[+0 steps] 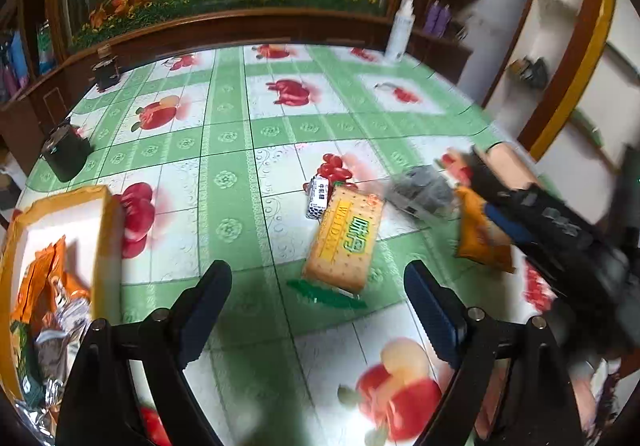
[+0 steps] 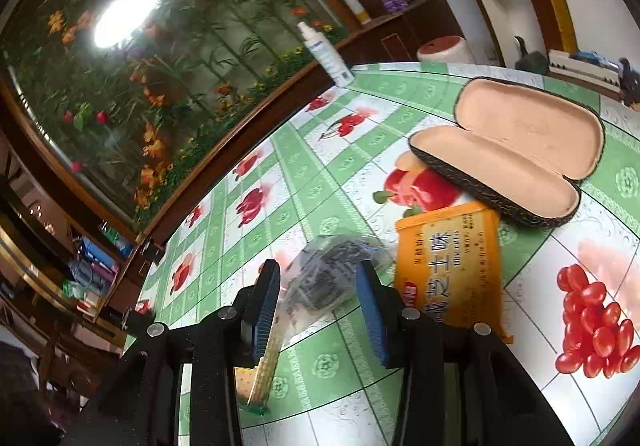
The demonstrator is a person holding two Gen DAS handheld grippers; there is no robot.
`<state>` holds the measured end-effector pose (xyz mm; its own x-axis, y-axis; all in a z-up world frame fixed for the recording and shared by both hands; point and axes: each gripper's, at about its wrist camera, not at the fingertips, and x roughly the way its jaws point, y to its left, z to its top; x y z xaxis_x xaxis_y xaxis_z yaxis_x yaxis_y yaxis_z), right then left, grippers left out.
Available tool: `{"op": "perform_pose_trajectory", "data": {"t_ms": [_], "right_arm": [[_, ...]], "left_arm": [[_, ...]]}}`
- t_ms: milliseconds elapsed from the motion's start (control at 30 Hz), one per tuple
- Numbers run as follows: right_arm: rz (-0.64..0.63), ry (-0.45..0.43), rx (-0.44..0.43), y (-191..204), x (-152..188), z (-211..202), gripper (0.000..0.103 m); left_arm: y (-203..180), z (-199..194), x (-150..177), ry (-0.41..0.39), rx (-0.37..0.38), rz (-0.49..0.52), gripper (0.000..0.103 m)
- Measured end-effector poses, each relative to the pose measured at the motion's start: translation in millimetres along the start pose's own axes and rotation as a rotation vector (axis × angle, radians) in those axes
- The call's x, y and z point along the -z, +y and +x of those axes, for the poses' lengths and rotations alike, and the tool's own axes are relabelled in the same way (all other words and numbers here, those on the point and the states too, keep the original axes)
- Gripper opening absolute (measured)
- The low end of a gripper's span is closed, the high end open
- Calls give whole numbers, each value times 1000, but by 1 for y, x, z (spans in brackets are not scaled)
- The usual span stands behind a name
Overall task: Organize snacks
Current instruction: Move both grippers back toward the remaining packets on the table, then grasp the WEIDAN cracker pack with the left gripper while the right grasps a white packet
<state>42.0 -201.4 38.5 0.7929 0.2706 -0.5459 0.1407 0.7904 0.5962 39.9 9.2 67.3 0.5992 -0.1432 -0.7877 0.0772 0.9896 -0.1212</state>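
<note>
On the bench (image 1: 248,165), covered by a glossy plastic cloth with green squares and printed red fruits, lie a flat rectangular cracker packet (image 1: 344,242), a small black-and-white candy (image 1: 319,197), a crinkled clear bag of dark bits (image 2: 332,274) and an orange foil packet (image 2: 448,270), near an open oval glasses case (image 2: 508,149) with a beige lining. At the left edge stands an orange-rimmed box (image 1: 106,242) holding shiny wrappers. The left gripper (image 1: 318,310) has its jaws spread wide and empty above the cracker packet, while the right gripper (image 2: 320,310) has its jaws part open around the clear bag, and I cannot tell if they press it; behind is a wooden-framed flower panel (image 2: 160,65).

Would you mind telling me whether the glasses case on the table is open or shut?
Open: the glasses case lies with its lid swung back, and the bare peach lining of both halves shows, with nothing inside.
</note>
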Motion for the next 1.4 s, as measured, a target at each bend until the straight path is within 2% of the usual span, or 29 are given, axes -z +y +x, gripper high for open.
{"op": "perform_pose_trajectory", "data": {"t_ms": [133, 333, 433, 467, 500, 567, 600, 767, 933, 1000, 1067, 1100, 1233, 1300, 1400], "right_arm": [[15, -4, -1, -3, -1, -3, 43], [-3, -11, -5, 1, -1, -5, 43], [2, -10, -6, 0, -1, -5, 43], [3, -8, -6, 0, -1, -5, 43], [2, -10, -4, 0, -1, -5, 43], [2, -13, -2, -1, -2, -5, 43], [2, -13, -1, -1, -2, -4, 43], [1, 2, 0, -2, -1, -2, 43], [-71, 37, -30, 15, 6, 5, 43], [-118, 82, -67, 25, 13, 12, 43], [-147, 141, -94, 32, 20, 22, 43], [-162, 177, -117, 36, 24, 28, 43], [-184, 273, -186, 50, 37, 45, 43], [-198, 319, -191, 62, 42, 55, 43], [-255, 364, -180, 88, 43, 71, 43]], "left_arm": [[-4, 27, -11, 28, -57, -5, 87], [-17, 63, -15, 97, -59, 27, 87], [-22, 74, -13, 89, -83, 40, 87], [-22, 76, -12, 87, -78, 36, 85], [-21, 77, -10, 87, -72, 33, 72], [-19, 76, -7, 70, -74, 35, 54], [-18, 76, -6, 68, -88, 44, 50], [1, 51, 22, 60, -87, 42, 47], [40, 23, 50, 14, -117, -29, 47], [56, 21, 49, 4, -120, -73, 47], [66, 17, 45, -6, -60, -121, 46], [67, 15, 45, -15, -56, -130, 46], [60, 7, 45, -56, -92, -109, 45], [60, 11, 45, -35, -88, -115, 45], [62, 17, 49, 7, -41, -144, 45]]}}
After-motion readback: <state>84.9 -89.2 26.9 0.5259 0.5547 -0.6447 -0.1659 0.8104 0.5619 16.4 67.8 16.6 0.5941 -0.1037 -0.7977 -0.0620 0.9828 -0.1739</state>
